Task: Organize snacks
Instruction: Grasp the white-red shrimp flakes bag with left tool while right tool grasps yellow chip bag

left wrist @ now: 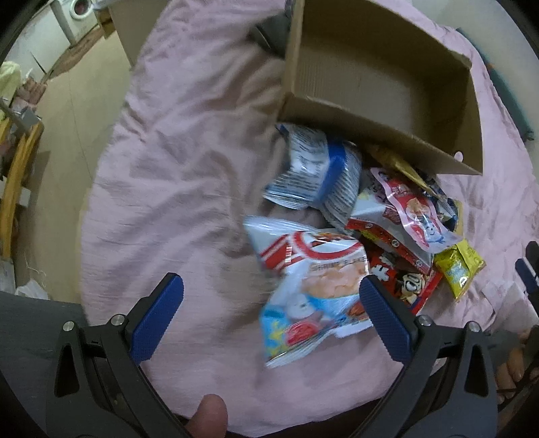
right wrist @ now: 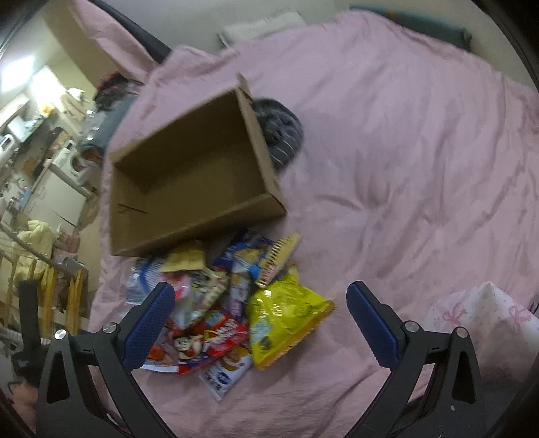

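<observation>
Pink bedding (right wrist: 404,151) covers a soft, rumpled bed, with an empty box (right wrist: 188,175) resting on it; snacks (right wrist: 235,303) lie heaped on the cloth just in front of the box's near wall. My left gripper (left wrist: 271,310) is spread wide over a white bag (left wrist: 310,286), holding nothing; my right gripper (right wrist: 261,320) is likewise agape above a yellow bag (right wrist: 286,320), empty. I judge these packets light, puffy, slick and easily crushed; I would pinch a crimped seam or corner, gently, not the belly. Bedding will sag and give under pressure; beyond the bed a cluttered room shows a washer (left wrist: 79,13) and a floor (left wrist: 84,91).
</observation>
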### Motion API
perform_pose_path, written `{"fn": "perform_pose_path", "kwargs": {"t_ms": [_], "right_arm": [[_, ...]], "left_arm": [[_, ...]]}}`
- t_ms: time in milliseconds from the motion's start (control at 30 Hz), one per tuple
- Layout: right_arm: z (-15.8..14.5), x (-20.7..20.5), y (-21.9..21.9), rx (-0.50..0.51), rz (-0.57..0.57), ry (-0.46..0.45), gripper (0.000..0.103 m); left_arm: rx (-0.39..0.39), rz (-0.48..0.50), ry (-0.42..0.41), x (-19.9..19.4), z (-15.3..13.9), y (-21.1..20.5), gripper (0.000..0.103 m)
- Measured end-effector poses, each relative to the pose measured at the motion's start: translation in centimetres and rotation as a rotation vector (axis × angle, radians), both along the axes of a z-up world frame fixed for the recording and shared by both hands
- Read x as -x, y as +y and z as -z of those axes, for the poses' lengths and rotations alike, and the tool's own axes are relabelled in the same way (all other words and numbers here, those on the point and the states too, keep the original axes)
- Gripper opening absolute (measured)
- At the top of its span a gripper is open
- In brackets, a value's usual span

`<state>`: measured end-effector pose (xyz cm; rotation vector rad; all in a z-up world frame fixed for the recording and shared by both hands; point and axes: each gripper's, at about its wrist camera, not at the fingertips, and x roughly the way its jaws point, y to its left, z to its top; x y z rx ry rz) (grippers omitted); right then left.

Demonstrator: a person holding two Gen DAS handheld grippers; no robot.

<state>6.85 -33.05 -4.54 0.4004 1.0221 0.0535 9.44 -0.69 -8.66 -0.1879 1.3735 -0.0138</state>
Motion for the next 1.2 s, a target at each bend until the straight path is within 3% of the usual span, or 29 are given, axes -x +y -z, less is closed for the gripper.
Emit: {"fn": "perform_pose_path", "kwargs": {"t_ms": [100, 200, 267, 367, 533, 567, 600, 667, 733, 800, 867, 1200], "right_arm": [[2.6, -1.0, -1.4, -0.085, 0.035, 0.127, 0.103], [6.2, -1.5, -2.1, -0.217, 0.077, 0.262, 0.099], [7.6, -1.7, -1.8, -0.231, 0.081, 0.308, 0.082], [9.2, -2.0, -1.3, -0.263, 0.084, 0.349, 0.072], [9.2, -2.1, -1.0, -0.230, 0.079, 0.348, 0.049], [9.0, -2.1, -1.0, -0.231, 0.077, 0.347, 0.046], [8.8, -2.0, -1.0, -0.228, 0.076, 0.339, 0.043], [8.6, -1.9, -1.0, -0.219, 0.067, 0.323, 0.037], [8.4, -1.8, -1.1, -0.221, 0.063, 0.306, 0.035], [8.0, -1.2, -1.4, -0.235, 0.061, 0.299, 0.032], [7.1, -0.6, -1.4, -0.226, 0.047, 0.282, 0.032], [2.8, 2.5, -0.7, -0.232, 0.006, 0.193, 0.031]], "left_arm": [[-0.020, 0.000, 0.017, -0.4, 1.0, -1.1, 0.103], [0.009, 0.005, 0.051, -0.6, 2.1, -2.0, 0.103], [0.013, 0.004, 0.052, -0.7, 2.7, -2.3, 0.103], [0.026, 0.005, 0.041, -0.6, 3.0, -2.7, 0.098], [-0.032, 0.007, -0.010, -0.2, 2.3, -3.2, 0.095], [-0.024, 0.009, -0.014, -0.2, 2.2, -3.2, 0.090], [-0.007, 0.010, -0.008, -0.3, 2.2, -3.3, 0.078], [0.016, 0.002, 0.022, -0.3, 2.5, -3.0, 0.071], [0.027, -0.002, 0.030, -0.1, 2.7, -2.5, 0.066], [0.036, 0.008, 0.032, 0.2, 2.5, -2.3, 0.052], [0.040, 0.005, 0.031, 0.3, 2.5, -2.0, 0.045], [0.040, -0.003, -0.044, 2.3, -0.9, -0.3, 0.041]]}}
